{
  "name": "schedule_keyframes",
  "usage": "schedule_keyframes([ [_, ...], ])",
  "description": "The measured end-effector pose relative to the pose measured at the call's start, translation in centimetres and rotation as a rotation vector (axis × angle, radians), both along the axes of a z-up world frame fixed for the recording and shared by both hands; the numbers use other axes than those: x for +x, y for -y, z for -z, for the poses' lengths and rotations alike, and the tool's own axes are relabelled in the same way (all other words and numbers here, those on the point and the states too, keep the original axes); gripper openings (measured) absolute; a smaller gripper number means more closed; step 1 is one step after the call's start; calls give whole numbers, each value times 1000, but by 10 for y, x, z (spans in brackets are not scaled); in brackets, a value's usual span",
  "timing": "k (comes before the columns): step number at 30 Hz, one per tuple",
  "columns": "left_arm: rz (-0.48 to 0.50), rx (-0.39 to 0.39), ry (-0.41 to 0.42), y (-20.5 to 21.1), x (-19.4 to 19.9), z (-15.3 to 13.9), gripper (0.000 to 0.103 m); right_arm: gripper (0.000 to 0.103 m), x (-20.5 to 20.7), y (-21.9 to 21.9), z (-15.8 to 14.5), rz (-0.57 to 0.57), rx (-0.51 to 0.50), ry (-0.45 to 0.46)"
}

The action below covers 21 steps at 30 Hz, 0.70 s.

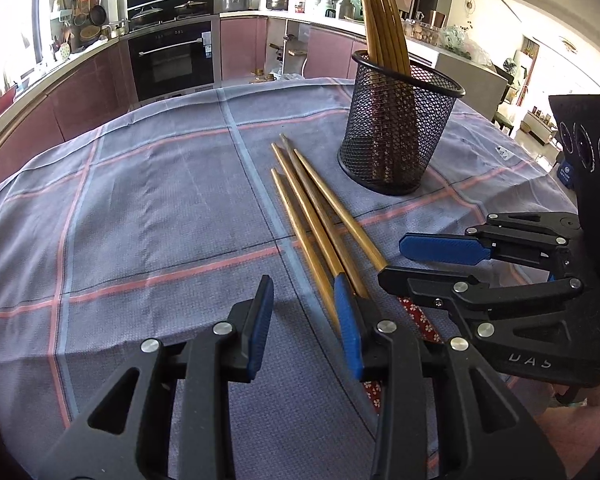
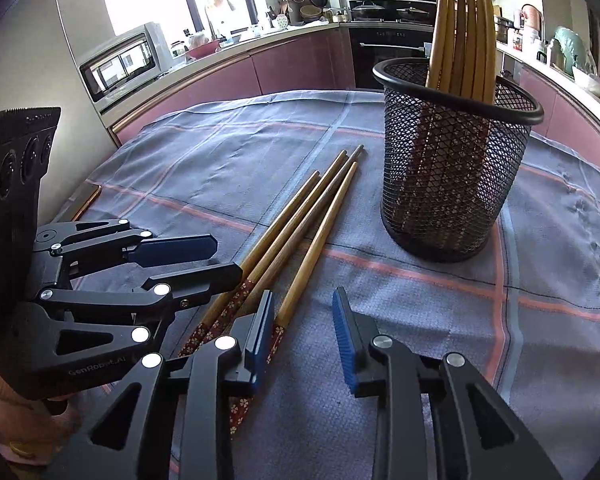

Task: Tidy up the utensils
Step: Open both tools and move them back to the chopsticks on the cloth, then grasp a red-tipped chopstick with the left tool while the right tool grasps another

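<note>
Several wooden chopsticks with red flowered ends lie side by side on the checked cloth. More of them stand in a black mesh cup behind. My left gripper is open, low over the near ends; its right pad rests beside the leftmost stick. My right gripper is also open, with its left pad over the rightmost stick's patterned end. Neither pair of pads presses on a stick.
The grey-blue cloth covers the whole table. Behind it run pink kitchen cabinets, an oven and a crowded counter. A person's hand holds the left gripper body at the lower left of the right wrist view.
</note>
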<state>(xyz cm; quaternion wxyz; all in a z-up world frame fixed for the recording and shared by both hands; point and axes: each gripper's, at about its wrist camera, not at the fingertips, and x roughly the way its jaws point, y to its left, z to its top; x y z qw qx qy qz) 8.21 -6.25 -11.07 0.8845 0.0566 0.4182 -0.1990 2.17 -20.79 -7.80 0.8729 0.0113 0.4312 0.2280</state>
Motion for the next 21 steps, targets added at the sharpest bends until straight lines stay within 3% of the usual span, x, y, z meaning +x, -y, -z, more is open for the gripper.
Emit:
schedule_keyframes([
  [15,-8,16,2,3,11,0,34,23,14,0,-2,25,-5,3],
  [21,-21,24,-11,4,18,4,26,23,23,-1,1,24,-7,-2],
])
